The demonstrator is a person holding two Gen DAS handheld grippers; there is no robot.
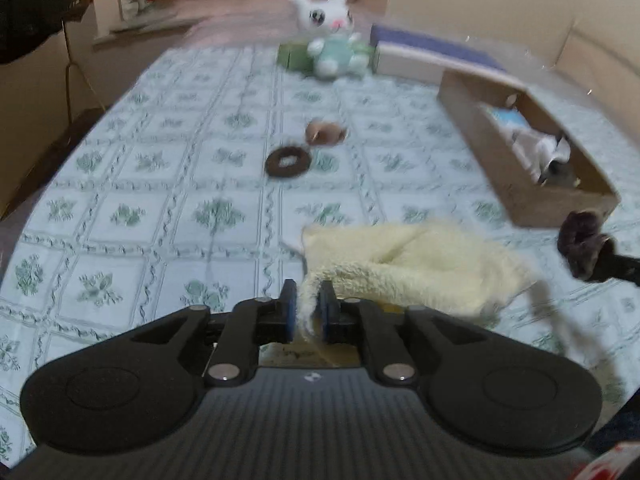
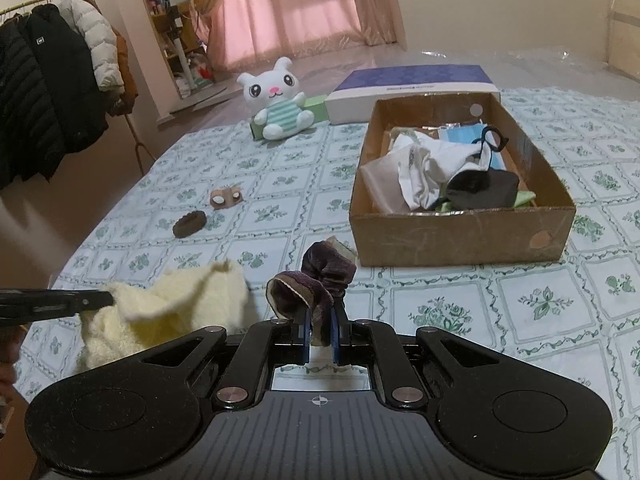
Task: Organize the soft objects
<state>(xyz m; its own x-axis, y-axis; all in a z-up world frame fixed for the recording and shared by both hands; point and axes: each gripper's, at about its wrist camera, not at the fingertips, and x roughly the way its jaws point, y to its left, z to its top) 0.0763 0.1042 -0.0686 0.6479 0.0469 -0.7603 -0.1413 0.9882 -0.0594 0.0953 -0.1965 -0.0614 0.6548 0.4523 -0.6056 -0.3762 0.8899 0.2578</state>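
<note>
A fluffy cream cloth (image 1: 420, 264) lies bunched on the patterned bedspread, and my left gripper (image 1: 307, 308) is shut on one drawn-up strand of it. From the right wrist view the same cloth (image 2: 180, 300) hangs from the left gripper (image 2: 108, 300) at the left edge. My right gripper (image 2: 320, 330) is shut on a dark purple velvet scrunchie (image 2: 316, 280), held just above the bed, short of the box. That scrunchie (image 1: 580, 246) also shows at the right edge of the left wrist view. An open cardboard box (image 2: 460, 236) with several cloth items inside stands ahead and to the right.
A dark brown scrunchie (image 1: 287, 163) and a tan fabric piece (image 1: 325, 133) lie mid-bed. A white plush toy (image 2: 280, 100), a green box (image 2: 316, 106) and a purple-topped box (image 2: 412, 88) sit at the far end. Coats (image 2: 52, 80) hang on a rack at the left.
</note>
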